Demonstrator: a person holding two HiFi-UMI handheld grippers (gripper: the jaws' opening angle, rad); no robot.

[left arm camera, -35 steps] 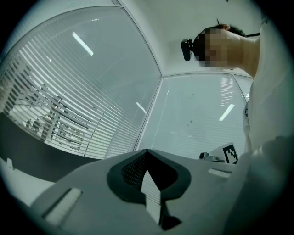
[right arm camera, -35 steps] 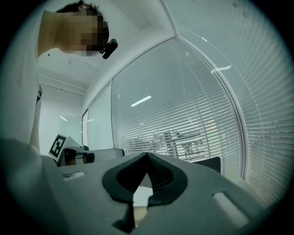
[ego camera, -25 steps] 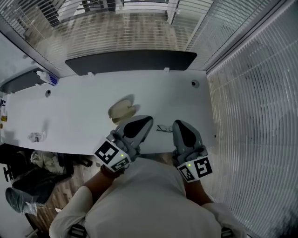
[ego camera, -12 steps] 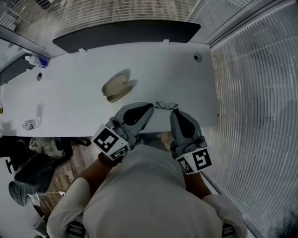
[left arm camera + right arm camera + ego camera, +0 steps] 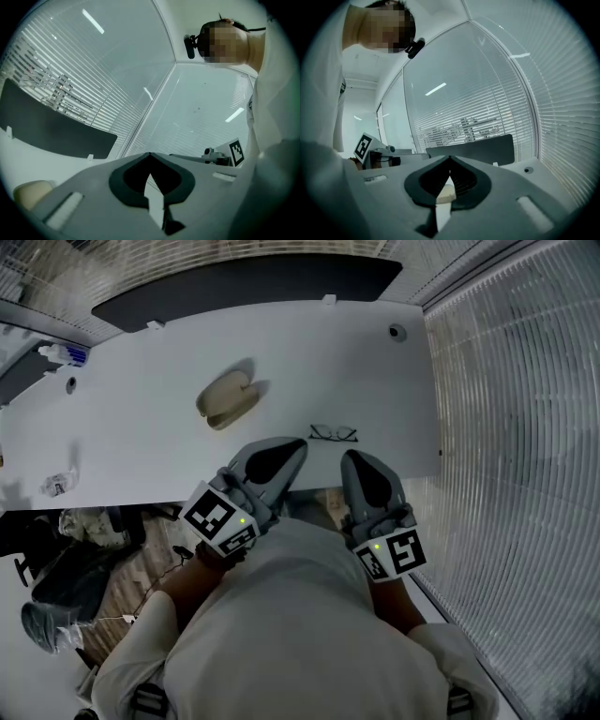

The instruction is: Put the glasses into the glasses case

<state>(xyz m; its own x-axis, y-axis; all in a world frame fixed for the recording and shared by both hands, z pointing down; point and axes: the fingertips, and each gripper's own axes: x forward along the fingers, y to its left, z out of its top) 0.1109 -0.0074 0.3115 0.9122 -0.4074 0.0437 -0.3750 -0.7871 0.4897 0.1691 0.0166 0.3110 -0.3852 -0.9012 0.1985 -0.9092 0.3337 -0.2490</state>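
Desk (image 5: 141,418) faces left hand-held gripper (image 5: 298,448) and right hand-held gripper (image 5: 349,457), seemingly level.

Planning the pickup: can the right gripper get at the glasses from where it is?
Probably yes. The glasses lie alone on the table just ahead of the right gripper; nothing stands between. Its fingers are shut, so they'd need opening.

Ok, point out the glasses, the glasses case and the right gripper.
glasses (image 5: 334,433), head view, on the bridge.
glasses case (image 5: 228,399), head view, middle of its top.
right gripper (image 5: 354,457), head view, at its closed tips.
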